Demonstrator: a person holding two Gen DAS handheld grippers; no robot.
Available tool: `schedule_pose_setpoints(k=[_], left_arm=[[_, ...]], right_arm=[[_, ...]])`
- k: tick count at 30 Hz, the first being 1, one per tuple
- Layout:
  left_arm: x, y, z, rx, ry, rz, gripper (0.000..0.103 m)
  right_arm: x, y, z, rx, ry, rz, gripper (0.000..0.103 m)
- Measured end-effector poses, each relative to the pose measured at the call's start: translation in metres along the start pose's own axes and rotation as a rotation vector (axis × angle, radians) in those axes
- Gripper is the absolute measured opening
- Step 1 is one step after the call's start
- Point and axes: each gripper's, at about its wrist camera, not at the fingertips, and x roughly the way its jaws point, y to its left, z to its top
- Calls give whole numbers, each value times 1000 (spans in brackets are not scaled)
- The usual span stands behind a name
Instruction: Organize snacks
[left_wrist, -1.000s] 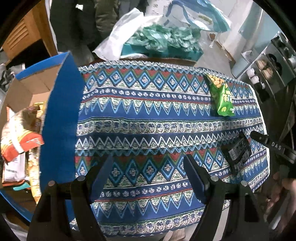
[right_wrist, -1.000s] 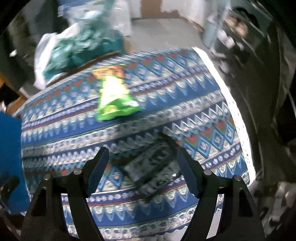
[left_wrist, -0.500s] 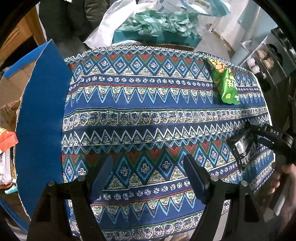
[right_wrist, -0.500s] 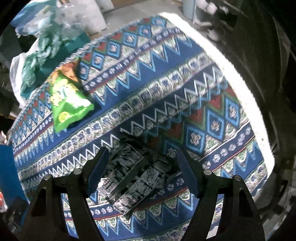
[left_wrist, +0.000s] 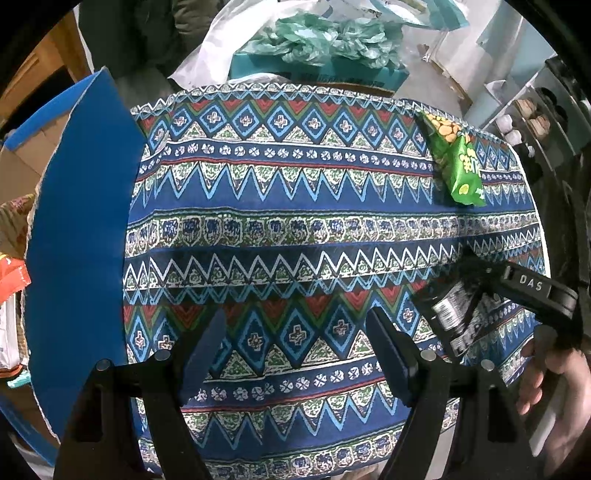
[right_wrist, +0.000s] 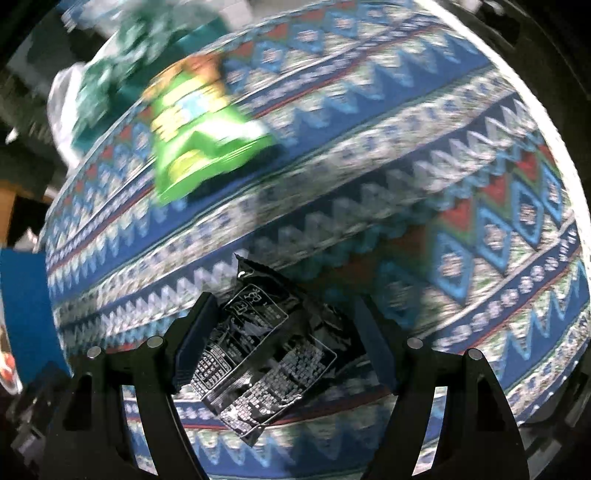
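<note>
A black snack packet (right_wrist: 266, 350) with white print lies on the patterned tablecloth (right_wrist: 461, 177) near its front right corner. My right gripper (right_wrist: 284, 314) is open and straddles it: the left finger touches the packet's edge and the right finger stands clear. The left wrist view shows the same packet (left_wrist: 454, 314) under the right gripper (left_wrist: 517, 288). A green snack bag (left_wrist: 458, 162) lies flat at the far right of the cloth and appears blurred as the green bag (right_wrist: 199, 129). My left gripper (left_wrist: 295, 332) hangs open over the bare cloth (left_wrist: 277, 206), holding nothing.
A blue box flap (left_wrist: 81, 240) stands at the table's left edge, with snack packs (left_wrist: 11, 277) in the box behind it. A teal box of green plastic (left_wrist: 317, 48) and a white bag (left_wrist: 214, 48) sit beyond the far edge. Shelves (left_wrist: 535, 118) stand right. A hand (left_wrist: 554, 376) holds the right gripper.
My right gripper has come down over the black packet, which now sits between its fingers. The left gripper has sunk a little toward the cloth, still open.
</note>
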Motion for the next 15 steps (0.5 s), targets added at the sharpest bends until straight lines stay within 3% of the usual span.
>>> schedule_pose_setpoints(k=[8,15], left_arm=[[3,12,-4,-5,15,7,80],[-2,30,-2,-46,8,3,80]], right_arm=[[19,74,-18,-169,48,38,75],[32,116,-22,-266,59,38,75]])
